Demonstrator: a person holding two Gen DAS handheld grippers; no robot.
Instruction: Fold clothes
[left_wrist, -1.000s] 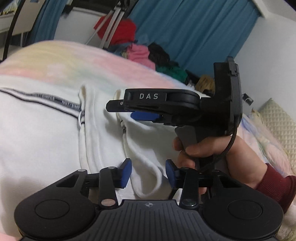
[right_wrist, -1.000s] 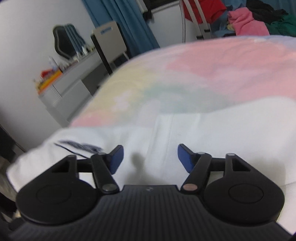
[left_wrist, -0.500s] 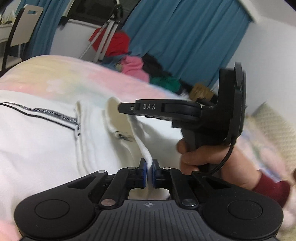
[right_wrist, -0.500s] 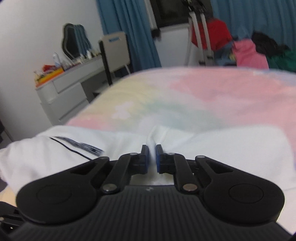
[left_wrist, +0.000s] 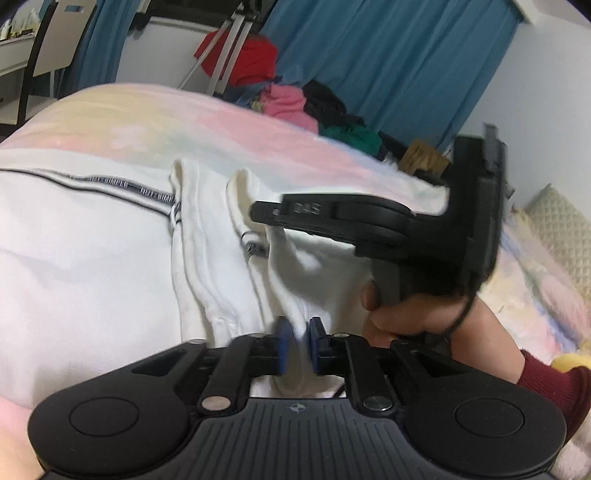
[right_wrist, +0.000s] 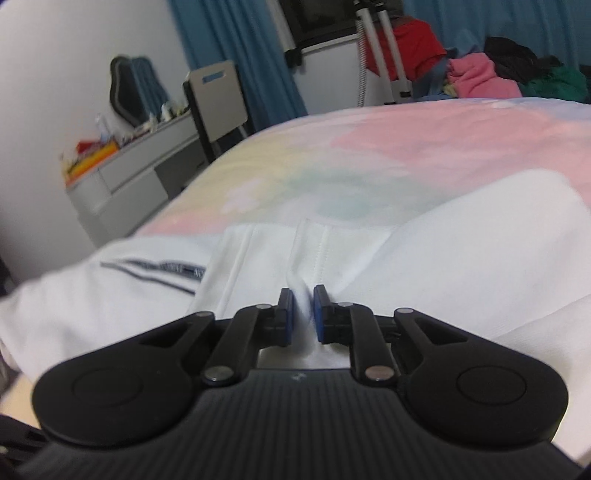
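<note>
A white garment (left_wrist: 92, 266) with a dark lettered stripe (left_wrist: 122, 188) lies spread over the bed. My left gripper (left_wrist: 298, 345) pinches a thick fold of its near edge; the jaws are opening slightly, and cloth still fills the gap between the blue pads. Seen side-on in the left wrist view, the right gripper (left_wrist: 266, 216) is held by a hand (left_wrist: 406, 317) in a dark red sleeve (left_wrist: 546, 373). From its own view, my right gripper (right_wrist: 303, 317) grips a raised ridge of the white garment (right_wrist: 461, 266). Its jaws are also opening a little, pads still against the cloth.
A pastel bedspread (right_wrist: 406, 147) lies under the garment. A pile of pink, black, green and red clothes (left_wrist: 288, 103) and a tripod (right_wrist: 388, 55) stand behind the bed. A grey desk (right_wrist: 122, 177) and chair (right_wrist: 218, 99) are at the left. A quilted pillow (left_wrist: 561, 229) lies right.
A second ago both grippers stood open over the garment. Both then shut on folds of white cloth, and the pads now stand slightly wider with the fabric bunched between them.
</note>
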